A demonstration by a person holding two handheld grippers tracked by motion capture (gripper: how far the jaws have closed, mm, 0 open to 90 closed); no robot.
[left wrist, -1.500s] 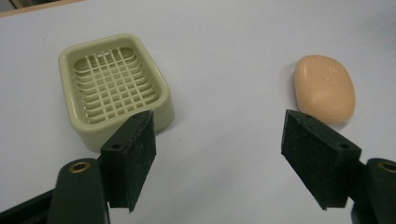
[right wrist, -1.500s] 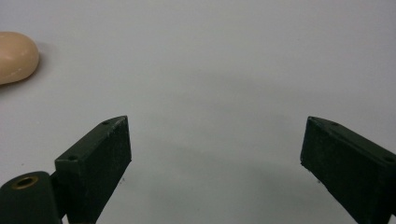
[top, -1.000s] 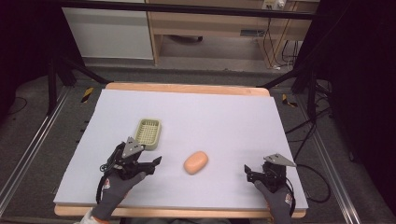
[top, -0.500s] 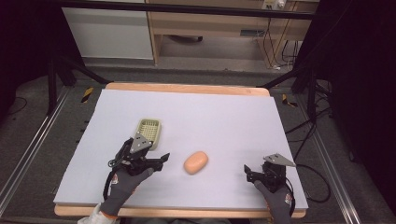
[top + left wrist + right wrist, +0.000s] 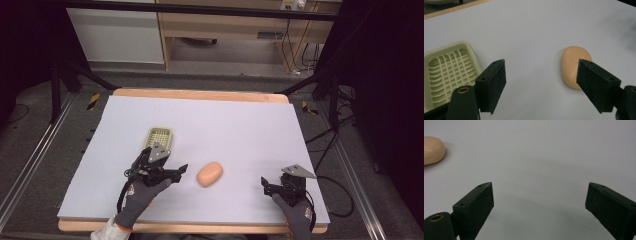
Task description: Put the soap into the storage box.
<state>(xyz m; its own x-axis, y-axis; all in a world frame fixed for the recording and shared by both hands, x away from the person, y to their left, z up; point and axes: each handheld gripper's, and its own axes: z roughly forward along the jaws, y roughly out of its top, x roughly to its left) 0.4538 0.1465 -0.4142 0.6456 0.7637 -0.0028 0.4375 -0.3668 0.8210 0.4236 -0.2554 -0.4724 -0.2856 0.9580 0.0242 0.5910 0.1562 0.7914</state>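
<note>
Soap bar (image 5: 209,173) lying bare on the worktop (image 5: 240,125), long axis slanted, just right of the left gripper (image 5: 181,170), fingers apart, just opening and empty, well nearer than the right gripper (image 5: 264,183), also agape; soap dish (image 5: 159,137) behind.

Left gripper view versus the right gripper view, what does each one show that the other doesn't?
The left gripper view alone has the pale green soap dish at its left, beside the left gripper with its fingers open. The right gripper view alone has the right gripper, fingers open over bare surface. Both share the orange soap bar and the white tabletop.
</note>
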